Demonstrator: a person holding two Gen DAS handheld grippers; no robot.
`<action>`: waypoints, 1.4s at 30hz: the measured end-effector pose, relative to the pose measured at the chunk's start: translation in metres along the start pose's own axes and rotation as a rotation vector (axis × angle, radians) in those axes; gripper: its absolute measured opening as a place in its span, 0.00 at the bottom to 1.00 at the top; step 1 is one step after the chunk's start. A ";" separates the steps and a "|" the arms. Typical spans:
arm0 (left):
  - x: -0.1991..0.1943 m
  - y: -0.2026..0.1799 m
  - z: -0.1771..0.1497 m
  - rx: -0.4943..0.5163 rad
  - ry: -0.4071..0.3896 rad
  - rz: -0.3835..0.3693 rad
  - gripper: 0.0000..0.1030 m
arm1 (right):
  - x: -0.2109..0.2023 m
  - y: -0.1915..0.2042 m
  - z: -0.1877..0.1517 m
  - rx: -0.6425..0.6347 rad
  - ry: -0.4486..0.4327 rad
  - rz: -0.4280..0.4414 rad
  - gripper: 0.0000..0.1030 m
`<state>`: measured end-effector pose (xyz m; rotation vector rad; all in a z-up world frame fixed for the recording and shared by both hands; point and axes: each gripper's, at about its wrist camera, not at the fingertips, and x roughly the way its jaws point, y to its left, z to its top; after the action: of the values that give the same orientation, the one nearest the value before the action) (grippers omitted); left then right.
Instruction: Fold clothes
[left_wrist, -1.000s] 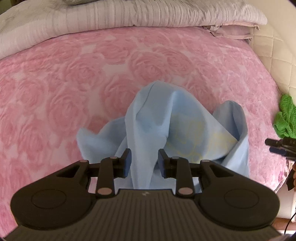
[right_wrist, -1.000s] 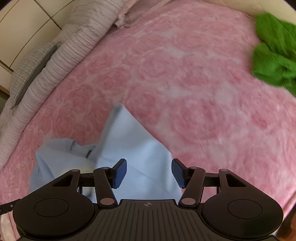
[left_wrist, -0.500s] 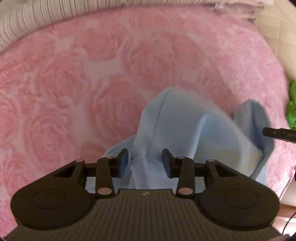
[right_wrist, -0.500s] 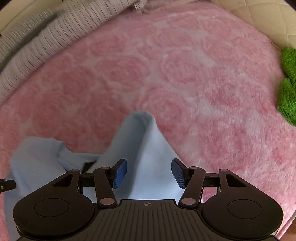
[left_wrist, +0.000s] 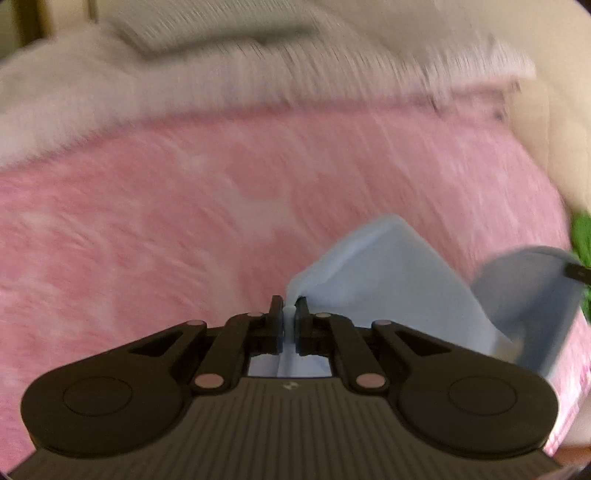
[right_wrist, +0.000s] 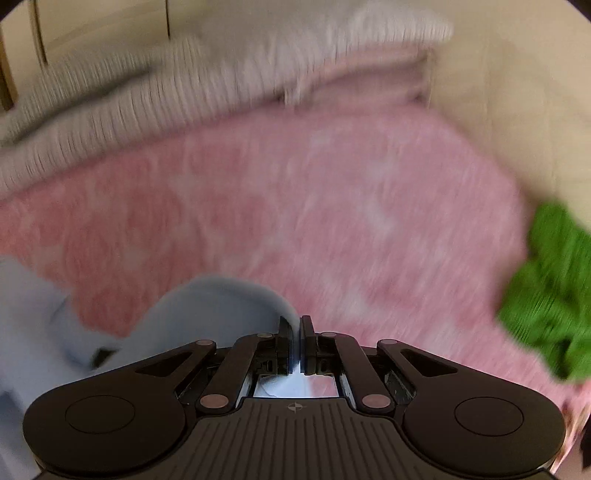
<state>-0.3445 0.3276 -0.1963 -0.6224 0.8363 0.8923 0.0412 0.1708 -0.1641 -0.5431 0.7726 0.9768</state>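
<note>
A light blue garment (left_wrist: 388, 280) lies bunched on the pink rose-patterned bedspread (left_wrist: 184, 221). My left gripper (left_wrist: 289, 306) has its jaws closing tight on a raised fold at the garment's left edge, with cloth pinched between the pads. In the right wrist view the same blue garment (right_wrist: 207, 310) arches up to my right gripper (right_wrist: 298, 325), whose jaws are closing on another edge of it, cloth showing between the pads. The fabric hangs in a loose span between the two grips. Both views are blurred by motion.
A green knitted garment (right_wrist: 550, 284) lies at the bed's right side, also seen as a green patch (left_wrist: 581, 236). A grey striped duvet (left_wrist: 221, 74) is piled along the far side of the pink bedspread (right_wrist: 332, 206). A cream wall stands to the right.
Both grippers went from open above the blue garment to shut on its edges. Both have lifted and tipped up, so more of the duvet and wall shows.
</note>
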 end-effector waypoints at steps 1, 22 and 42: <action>-0.017 0.005 0.003 -0.003 -0.046 0.027 0.03 | -0.013 -0.003 0.006 -0.015 -0.050 0.000 0.02; -0.369 0.021 -0.075 -0.027 -0.625 0.248 0.04 | -0.299 0.009 0.036 -0.377 -0.694 0.302 0.02; -0.319 0.119 0.035 -0.153 -0.480 0.133 0.12 | -0.222 0.066 0.143 -0.477 -0.556 0.300 0.03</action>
<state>-0.5499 0.2810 0.0737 -0.4586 0.3810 1.1759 -0.0453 0.1872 0.0938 -0.5320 0.1129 1.5238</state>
